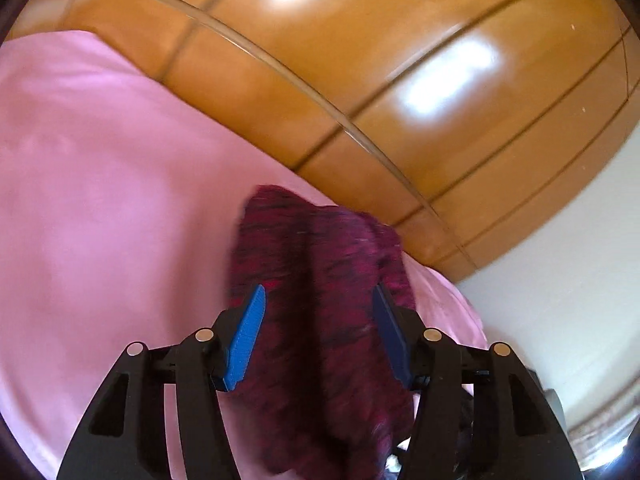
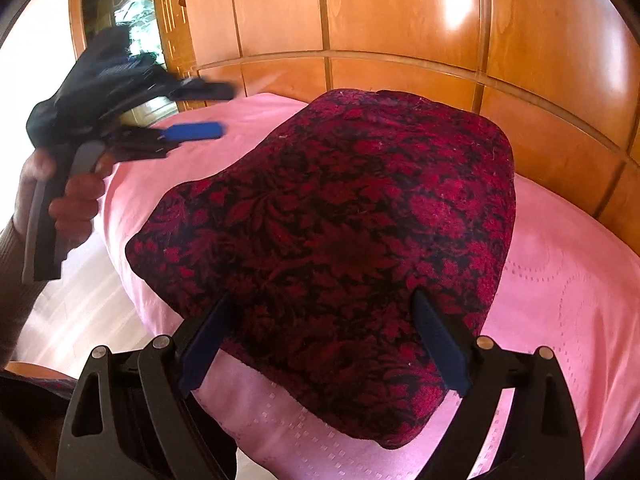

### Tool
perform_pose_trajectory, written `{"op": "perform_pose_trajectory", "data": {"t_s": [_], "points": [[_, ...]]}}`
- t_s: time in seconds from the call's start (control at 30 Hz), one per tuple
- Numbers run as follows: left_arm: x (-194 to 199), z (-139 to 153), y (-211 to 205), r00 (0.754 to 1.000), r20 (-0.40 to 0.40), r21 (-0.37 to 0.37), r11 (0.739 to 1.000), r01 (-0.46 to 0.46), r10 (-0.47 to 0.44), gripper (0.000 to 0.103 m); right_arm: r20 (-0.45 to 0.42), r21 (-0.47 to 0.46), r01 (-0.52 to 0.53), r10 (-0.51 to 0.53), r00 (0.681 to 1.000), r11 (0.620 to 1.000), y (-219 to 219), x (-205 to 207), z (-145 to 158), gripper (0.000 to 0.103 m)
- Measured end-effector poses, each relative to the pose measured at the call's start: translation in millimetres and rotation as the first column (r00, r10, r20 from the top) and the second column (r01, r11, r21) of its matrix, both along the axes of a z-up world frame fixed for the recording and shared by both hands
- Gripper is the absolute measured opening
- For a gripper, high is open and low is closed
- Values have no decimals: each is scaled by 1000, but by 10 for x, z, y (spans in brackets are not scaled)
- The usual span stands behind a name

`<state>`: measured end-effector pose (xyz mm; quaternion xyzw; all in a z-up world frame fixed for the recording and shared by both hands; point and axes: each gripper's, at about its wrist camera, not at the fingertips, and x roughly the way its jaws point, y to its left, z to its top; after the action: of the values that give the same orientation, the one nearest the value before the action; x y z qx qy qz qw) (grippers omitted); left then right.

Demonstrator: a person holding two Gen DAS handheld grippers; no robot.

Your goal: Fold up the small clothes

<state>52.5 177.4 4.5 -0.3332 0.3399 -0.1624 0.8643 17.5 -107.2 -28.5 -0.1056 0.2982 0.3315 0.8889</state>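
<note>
A dark red cloth with a black floral pattern (image 2: 340,200) lies folded into a thick, roughly square pad on the pink bed sheet (image 2: 560,280). My right gripper (image 2: 320,298) stands wide open over the cloth's near edge, and its pads do not press on the fabric. My left gripper (image 2: 226,110) hovers beyond the cloth's left corner, held by a hand (image 2: 76,200), open with nothing between its fingers. In the blurred left wrist view the cloth (image 1: 320,240) shows past my left gripper (image 1: 320,288), whose blue pads stand apart from it.
Glossy wooden panels (image 2: 400,8) rise right behind the bed. A dark glazed door (image 2: 116,8) stands at the far left. Pale floor (image 2: 80,312) shows beyond the bed's left edge. Bare pink sheet (image 1: 100,160) stretches left of the cloth.
</note>
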Motion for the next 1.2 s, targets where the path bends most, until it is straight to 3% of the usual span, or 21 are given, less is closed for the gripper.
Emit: {"op": "perform_pose_trajectory", "data": {"t_s": [0.1, 0.17, 0.2, 0.23, 0.3, 0.4, 0.47, 0.57, 0.7, 0.8, 0.9, 0.93, 1.03, 1.2], "points": [[299, -128, -242, 996, -63, 29, 998, 58, -56, 54, 7, 0, 3, -3, 1000, 1000, 4, 7, 2, 90], [456, -251, -354, 988, -109, 10, 993, 114, -112, 51, 15, 2, 0, -1, 1000, 1000, -19, -63, -5, 90], [494, -273, -407, 986, -114, 12, 992, 123, -121, 25, 20, 3, -1, 1, 1000, 1000, -22, -76, -1, 90], [517, -272, -418, 988, -99, 26, 992, 121, -118, 18, 24, 4, -3, 3, 1000, 1000, -25, -85, 2, 90], [426, -162, -413, 994, -37, 36, 994, 105, -103, 14, 29, 8, -10, 10, 1000, 1000, -30, -114, 19, 90], [170, 5, -379, 998, 16, 82, 995, 57, -58, 14, 29, 30, -59, 58, 998, 998, -3, -180, 67, 90], [43, -82, -334, 1000, -16, 151, 988, 17, -15, 14, 16, 38, -88, 87, 996, 995, 36, -195, 54, 90], [110, -444, -384, 990, -132, 264, 964, -15, 52, 16, -7, 45, -118, 118, 993, 992, 133, -152, -27, 90], [162, -427, -509, 988, -126, 318, 947, -50, 94, 21, -2, -26, -158, 158, 987, 987, 206, -150, 10, 90], [99, -347, -566, 989, -107, 362, 930, -57, 102, 22, -94, 116, -177, 188, 978, 977, -86, -9, 247, 79], [54, -326, -666, 989, -89, 399, 914, -72, 117, 23, -106, 236, -94, 121, 987, 967, -330, 238, 533, 79], [49, -302, -688, 987, -83, 419, 904, -90, 136, 29, -108, 251, -61, 90, 990, 966, -353, 340, 600, 77], [17, -247, -706, 986, -66, 472, 875, -105, 153, 31, -96, 220, 23, -2, 995, 975, -225, 670, 720, 74], [42, -248, -737, 985, -57, 494, 862, -115, 163, 31, -158, 120, 95, -75, 985, 988, 165, 1275, 646, 64]]}}
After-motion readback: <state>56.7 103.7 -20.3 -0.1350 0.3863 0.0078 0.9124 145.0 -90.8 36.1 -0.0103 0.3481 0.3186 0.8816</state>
